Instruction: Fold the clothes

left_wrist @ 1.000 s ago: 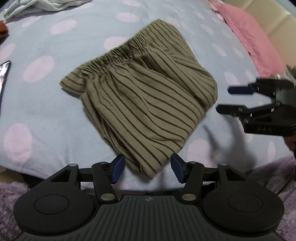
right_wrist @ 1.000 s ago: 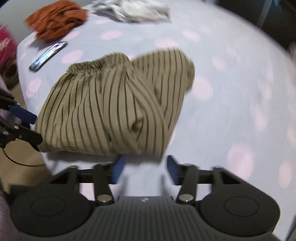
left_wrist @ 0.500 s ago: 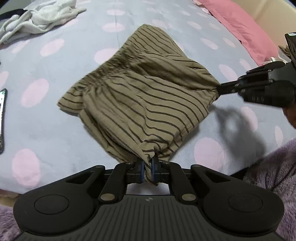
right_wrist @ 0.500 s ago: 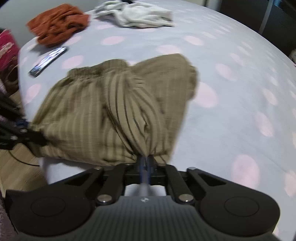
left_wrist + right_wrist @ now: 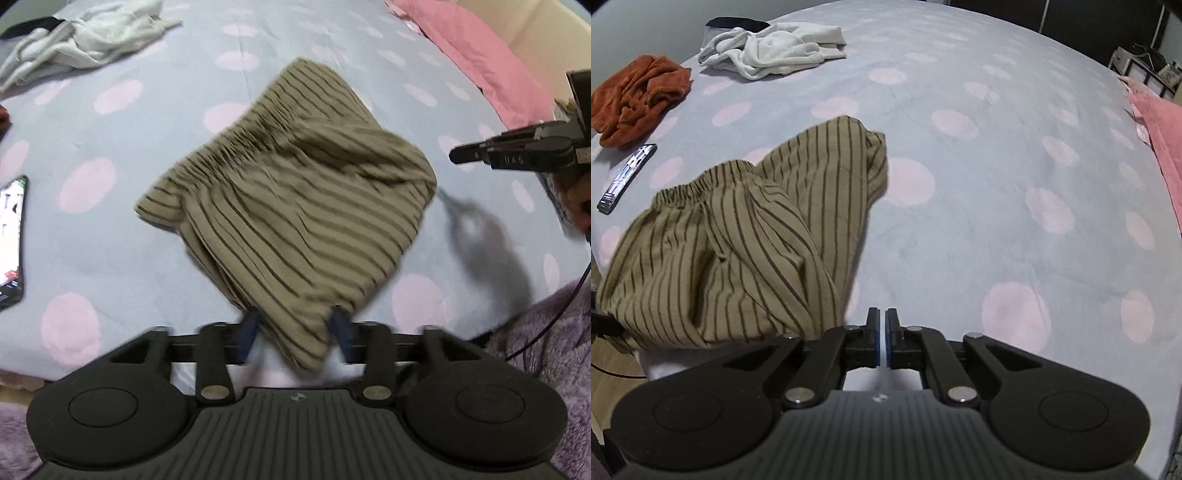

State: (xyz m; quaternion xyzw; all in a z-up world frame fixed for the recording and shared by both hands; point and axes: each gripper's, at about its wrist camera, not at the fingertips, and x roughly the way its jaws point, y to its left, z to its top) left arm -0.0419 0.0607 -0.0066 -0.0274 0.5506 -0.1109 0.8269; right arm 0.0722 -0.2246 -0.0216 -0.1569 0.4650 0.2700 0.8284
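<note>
An olive-brown, dark-pinstriped cotton garment [image 5: 291,206] lies on a lavender-grey bedsheet with pale pink polka dots [image 5: 1015,192]. Beyond the garment lie a rust-orange crumpled cloth [image 5: 639,96] and an off-white rumpled garment [image 5: 775,48]; a pink pillow [image 5: 476,55] lies to its right.

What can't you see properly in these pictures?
- Phone: left wrist view, cut off by the left edge; screen too blurry to read.
- Striped shorts: left wrist view, motion-blurred; near corner hides the bed between the left tool's fingers.
- Black item: right wrist view, mostly under the white clothes.
</note>
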